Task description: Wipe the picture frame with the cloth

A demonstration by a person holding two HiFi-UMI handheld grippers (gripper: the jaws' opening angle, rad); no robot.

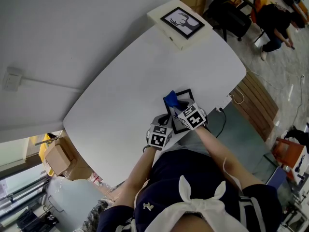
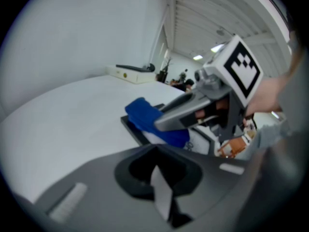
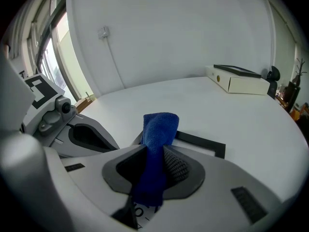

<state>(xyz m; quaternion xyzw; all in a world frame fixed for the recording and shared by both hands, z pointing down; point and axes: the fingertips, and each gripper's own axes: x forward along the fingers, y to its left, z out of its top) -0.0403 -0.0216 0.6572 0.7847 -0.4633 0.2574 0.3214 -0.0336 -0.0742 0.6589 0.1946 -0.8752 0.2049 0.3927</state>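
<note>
Mid-wipe, lower centre: right gripper [image 3: 154, 178] clamped on cloth [image 3: 161, 129] at picture frame [image 3: 203, 141]; left gripper [image 2: 161, 197] closed, empty. Next, probably: drag cloth across.

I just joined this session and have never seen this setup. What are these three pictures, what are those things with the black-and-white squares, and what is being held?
There is no robot here. A person holds a two-jaw gripper in each hand, and the cubes with square markers are part of those grippers. The head view looks down from the person's head. The other two views come from a camera riding on each gripper. On the white table lie a black picture frame and, farther off, a white box with a framed picture on top. The right gripper is clamped on a blue cloth at the frame. The left gripper looks closed on nothing.
</note>
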